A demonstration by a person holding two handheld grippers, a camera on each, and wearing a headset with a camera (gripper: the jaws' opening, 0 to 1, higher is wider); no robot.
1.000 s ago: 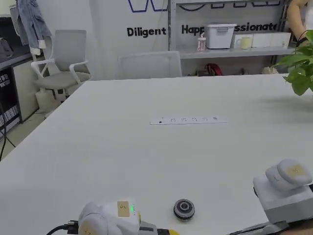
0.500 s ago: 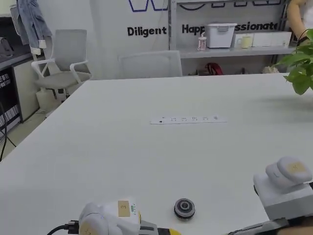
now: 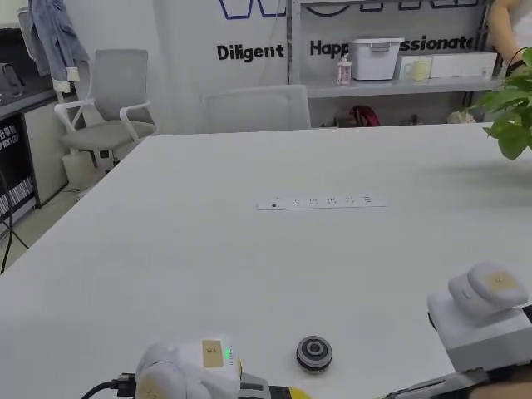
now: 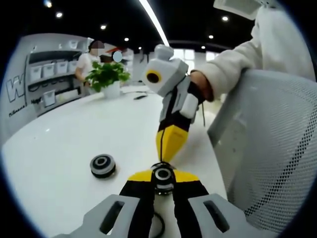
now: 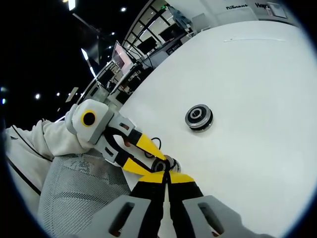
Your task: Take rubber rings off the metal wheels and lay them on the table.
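Well, L tool [image 4: 163, 180] clamps wheel [image 4: 163, 173], R tool [image 5: 167, 177] tips touching.

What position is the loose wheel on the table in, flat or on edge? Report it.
Flat: the loose wheel lies on the table, round face and hub upward.

Loose wheel [image 3: 313, 353]: small metal disc with a bright hub and a dark rubber ring [image 5: 188, 119] on its rim. It lies flat on the white table [image 3: 249, 266].
Held wheel [image 4: 163, 174]: same kind, dark ring on. It is clamped between the left gripper's [image 4: 163, 179] jaws, hub face showing.
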